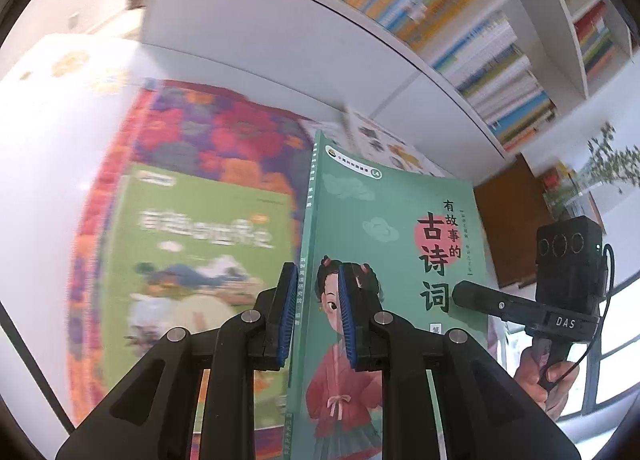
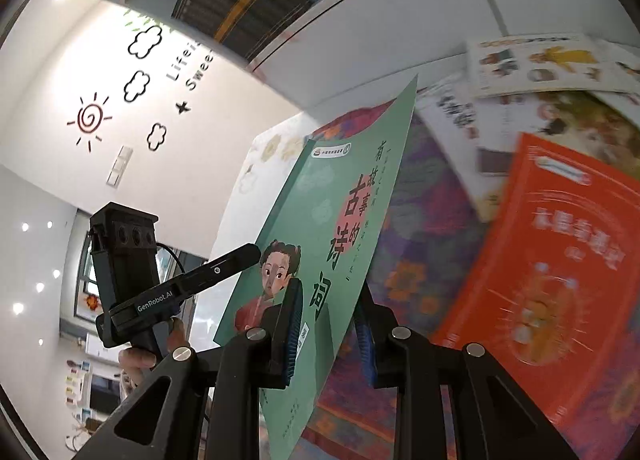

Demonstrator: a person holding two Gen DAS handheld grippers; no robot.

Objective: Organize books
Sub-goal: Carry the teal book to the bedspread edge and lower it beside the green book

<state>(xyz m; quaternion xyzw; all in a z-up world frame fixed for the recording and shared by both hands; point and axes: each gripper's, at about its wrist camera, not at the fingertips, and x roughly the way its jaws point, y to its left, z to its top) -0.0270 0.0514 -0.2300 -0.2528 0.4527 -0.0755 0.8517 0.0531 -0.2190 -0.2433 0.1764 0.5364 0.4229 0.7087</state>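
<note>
Above flowered cloth (image 1: 248,128), I hold teal poetry book (image 1: 392,220) upright in air, both grippers clamped on it. Left gripper (image 1: 313,316): jaws nearly shut, pinching spine edge. Right gripper (image 2: 329,334): jaws narrow, pinching opposite edge of cover. My judgement: keep both wrists moving together so thin book does not twist or bow. Left on cloth: green book (image 1: 200,260). Right: orange book (image 2: 552,260), picture books (image 2: 540,64) behind. Crowded bookshelf (image 1: 480,40) beyond, no free slot visible.
</note>
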